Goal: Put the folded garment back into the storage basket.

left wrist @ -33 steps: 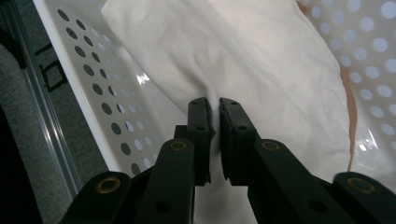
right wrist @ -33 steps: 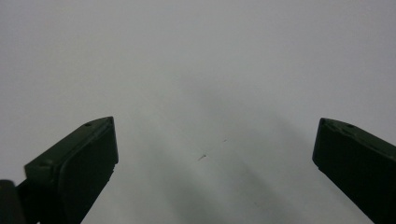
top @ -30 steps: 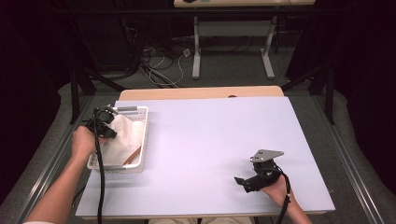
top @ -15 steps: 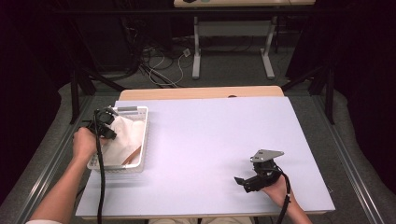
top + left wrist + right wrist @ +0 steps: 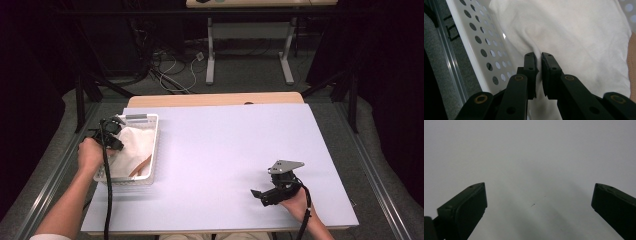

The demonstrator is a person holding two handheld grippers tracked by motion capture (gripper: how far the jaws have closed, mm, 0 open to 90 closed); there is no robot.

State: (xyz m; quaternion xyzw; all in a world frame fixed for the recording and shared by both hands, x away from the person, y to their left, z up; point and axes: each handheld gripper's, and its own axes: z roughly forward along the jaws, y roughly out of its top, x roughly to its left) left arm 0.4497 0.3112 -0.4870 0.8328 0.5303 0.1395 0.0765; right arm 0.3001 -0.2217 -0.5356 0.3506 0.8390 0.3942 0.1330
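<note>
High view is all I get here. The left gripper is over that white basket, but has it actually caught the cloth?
Observer: Yes. In the left gripper view, the left gripper is shut on a fold of the white cloth.
Operator: And the basket wall?
Observer: The white basket has round holes; its wall lies just left of the jaws there.
Operator: Is the other one holding anything?
Observer: No. The right gripper stands wide open over the bare table.
</note>
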